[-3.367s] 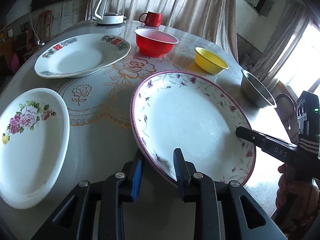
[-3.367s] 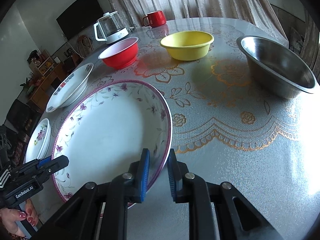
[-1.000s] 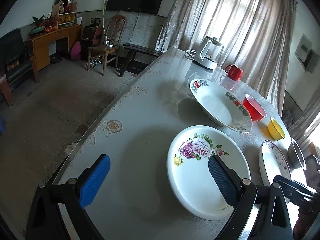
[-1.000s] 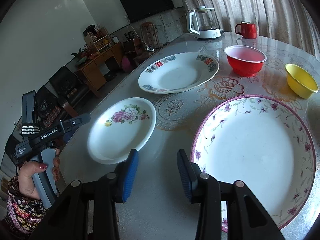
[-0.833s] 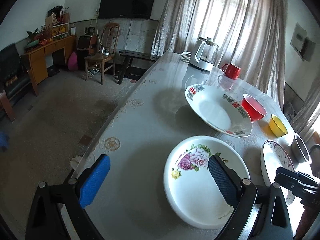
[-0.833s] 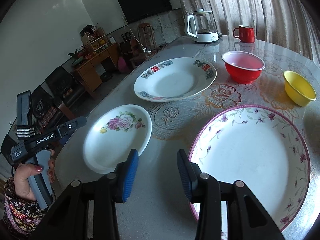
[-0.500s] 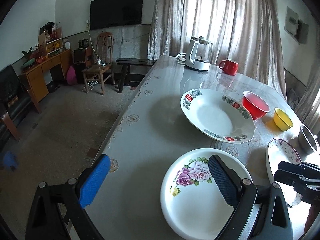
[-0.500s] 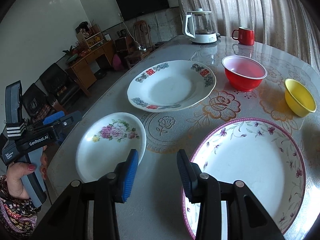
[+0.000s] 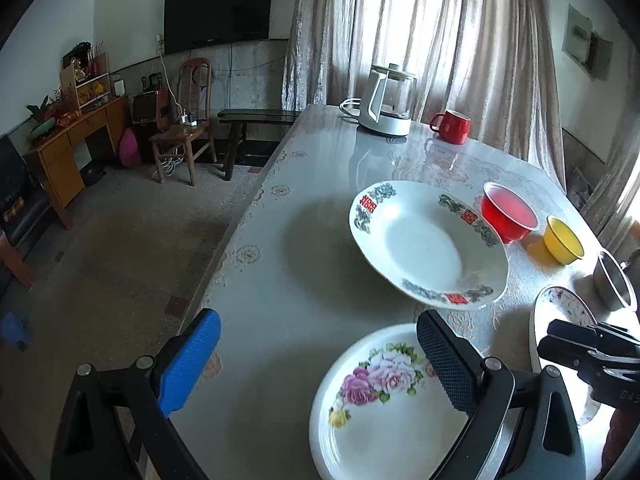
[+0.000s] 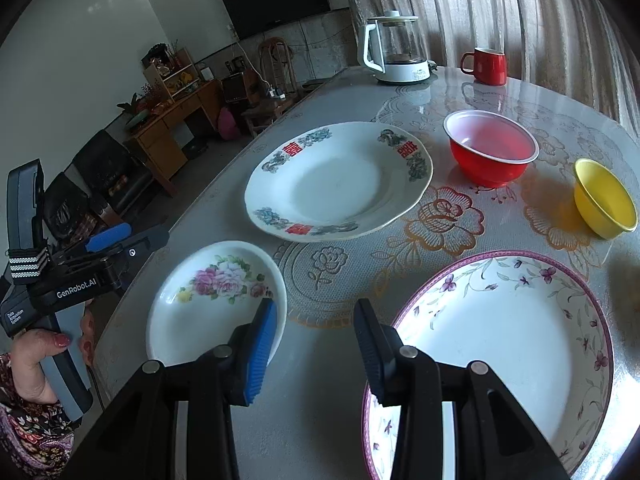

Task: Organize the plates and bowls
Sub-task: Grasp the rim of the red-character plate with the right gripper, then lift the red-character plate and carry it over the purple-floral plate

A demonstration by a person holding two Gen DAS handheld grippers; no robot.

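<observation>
A small rose-patterned plate (image 9: 384,408) (image 10: 208,300) lies near the table's left edge. My left gripper (image 9: 316,360) is wide open and empty above it, with one finger over its rim; it also shows in the right wrist view (image 10: 120,240). My right gripper (image 10: 312,340) is open and empty, between the rose plate and a large purple-rimmed plate (image 10: 504,340) (image 9: 560,312). A large plate with red characters (image 9: 424,244) (image 10: 336,180) lies behind. A red bowl (image 10: 490,150), a yellow bowl (image 10: 604,202) and a steel bowl (image 9: 612,284) stand at the right.
A glass kettle (image 9: 386,106) and a red mug (image 9: 452,126) stand at the table's far end. The table edge (image 9: 224,248) runs along the left, with floor, a wooden chair (image 9: 180,120) and a desk beyond.
Both grippers let go of the purple-rimmed plate and opened. The left gripper swung left over the rose plate and tilted up. The right gripper drew back toward the gap between the two plates.
</observation>
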